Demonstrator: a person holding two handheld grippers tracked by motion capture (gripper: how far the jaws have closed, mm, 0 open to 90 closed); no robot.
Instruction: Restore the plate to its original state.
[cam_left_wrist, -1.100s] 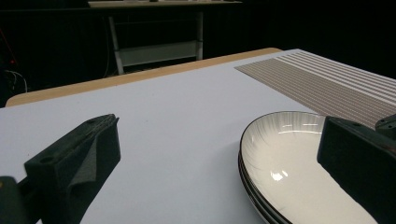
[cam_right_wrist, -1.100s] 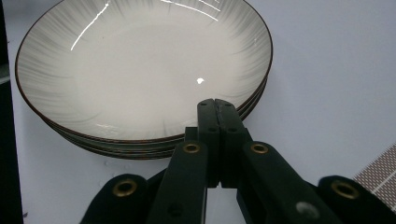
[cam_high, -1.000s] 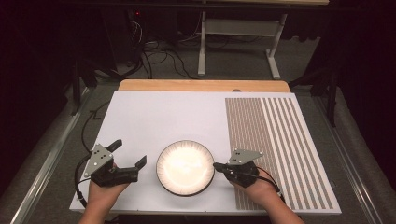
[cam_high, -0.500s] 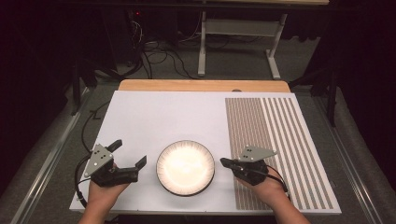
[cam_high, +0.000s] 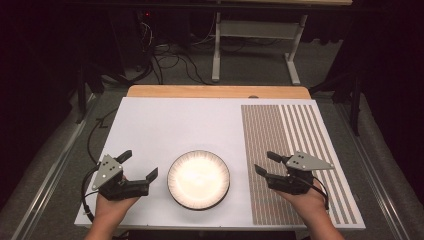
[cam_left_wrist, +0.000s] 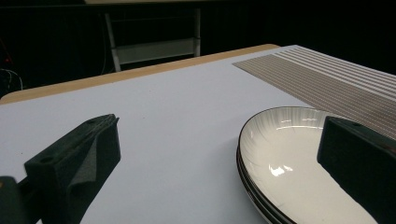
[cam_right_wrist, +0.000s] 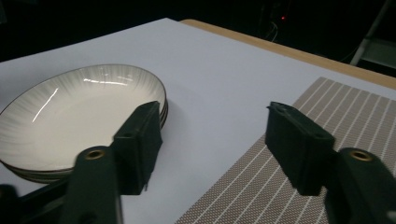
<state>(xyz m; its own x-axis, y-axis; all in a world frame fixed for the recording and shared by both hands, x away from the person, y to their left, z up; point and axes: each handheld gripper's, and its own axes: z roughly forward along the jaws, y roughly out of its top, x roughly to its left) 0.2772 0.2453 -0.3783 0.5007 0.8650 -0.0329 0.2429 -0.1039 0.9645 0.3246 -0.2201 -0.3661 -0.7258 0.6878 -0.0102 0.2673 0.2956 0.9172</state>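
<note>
High view: a big flat white board (cam_high: 175, 125) covers the table, smooth and plain. At its far edge a strip of pale wood (cam_high: 215, 91) shows.

The next biggest thing is a woven mat (cam_high: 295, 150), brown with thin white stripes. It lies flat under the right gripper (cam_high: 267, 164).

Then come the plates (cam_high: 198, 179). They are round, shallow and shiny white, with fine lines running out to a dark rim. In the left gripper view you can see the rims of a few plates stacked up. The stack sits between the two grippers and touches neither one.

The right gripper is black with a grey three-cornered plate on top. Its jaws have just been opening and now stand well apart with nothing between them. The stack is just past its left jaw, near but not touching.

The left gripper (cam_high: 141, 165) is black too. Its jaws are wide open and hold nothing. The stack lies beside its right jaw, which reaches over the plate's near edge in the left gripper view.
</note>
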